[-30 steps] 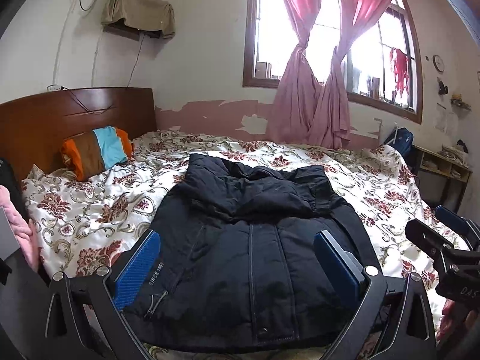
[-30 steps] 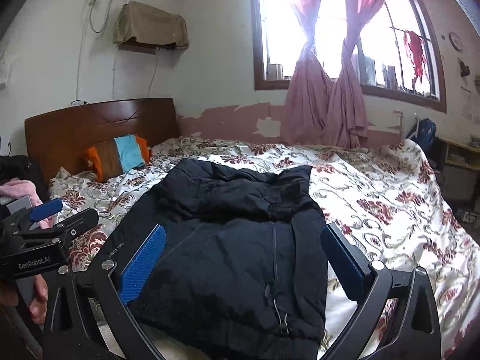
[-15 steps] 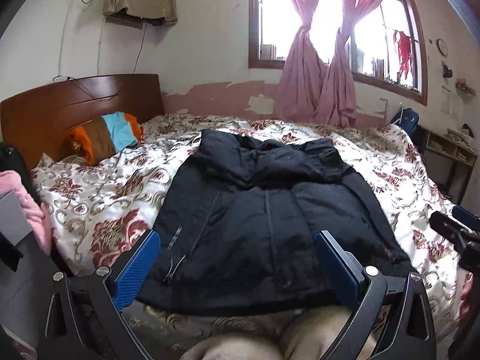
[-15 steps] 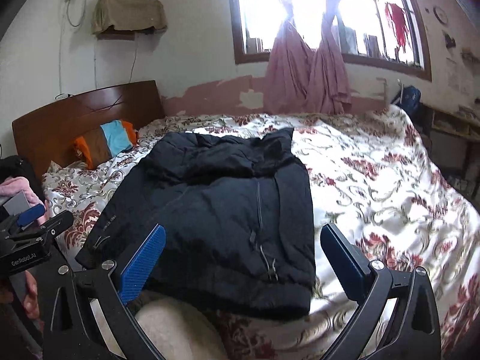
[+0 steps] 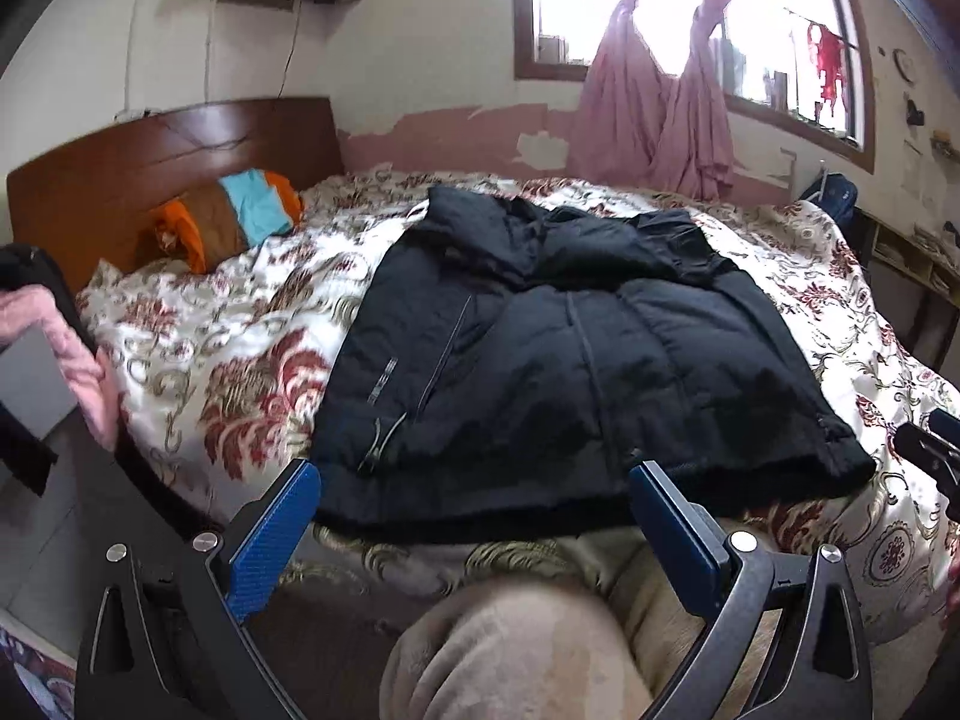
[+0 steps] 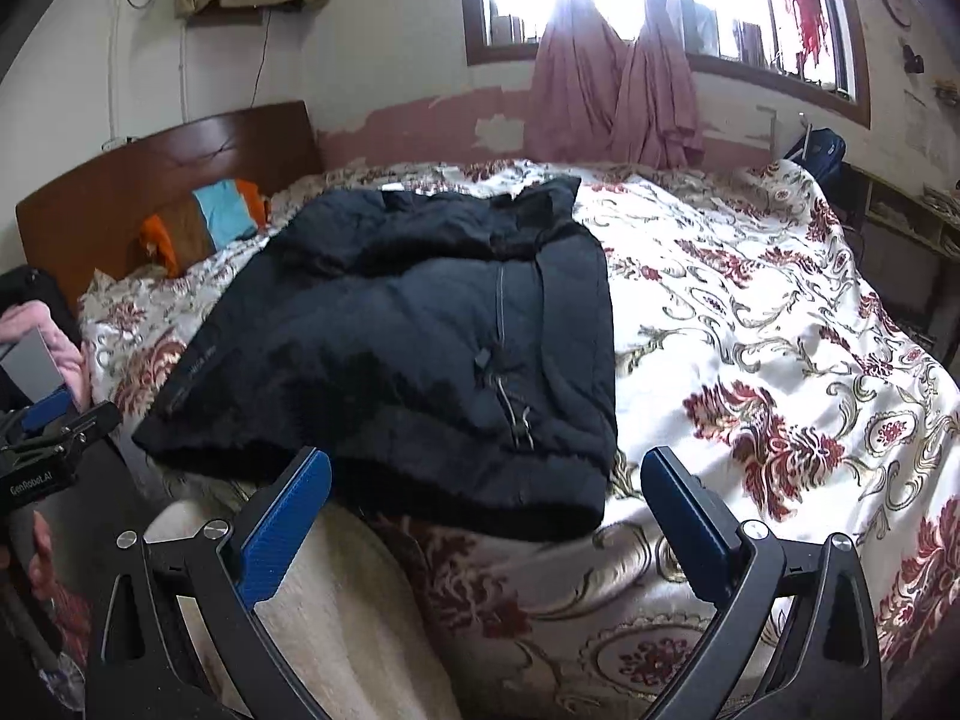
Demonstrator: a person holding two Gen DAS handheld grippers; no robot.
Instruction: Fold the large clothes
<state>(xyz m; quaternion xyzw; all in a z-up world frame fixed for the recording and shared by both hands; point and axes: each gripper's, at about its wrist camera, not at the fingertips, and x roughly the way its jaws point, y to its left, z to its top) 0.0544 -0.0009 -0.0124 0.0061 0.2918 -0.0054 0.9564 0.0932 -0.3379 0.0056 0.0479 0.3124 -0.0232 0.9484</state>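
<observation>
**Ana:** Two views to go through. Left wrist first: how far along does the folding look?

**Ben:** Partly done, I'd judge. The black jacket (image 5: 576, 360) lies front up on the floral bedspread (image 5: 240, 336), its hem at the near edge of the bed. No sleeves stick out at the sides, so they seem already tucked in, and the hood or collar is bunched at the far end. The body is at full length, so the fold from hem toward collar looks to be left.

**Ana:** And the left gripper (image 5: 474, 531)?

**Ben:** Its blue-padded fingers stand wide apart with nothing between them, held off the near hem, not touching the cloth. A beige-clad leg (image 5: 516, 654) shows below it.

**Ana:** How does the garment look there?

**Ben:** Thick and puffy, with a zip down the middle, a pocket zip and a small pale logo strip on one side. It should spring back when folded, I'd guess.

**Ana:** Now the right wrist.

**Ben:** Same jacket (image 6: 414, 348), seen from its other side; its long edge runs straight, with a zip pull near the hem. The right gripper (image 6: 486, 516) is also spread wide and empty, just short of the hem corner. The left gripper (image 6: 42, 450) shows at the picture's edge, beside the headboard (image 6: 150, 174) side with the striped pillow (image 6: 204, 222).
</observation>
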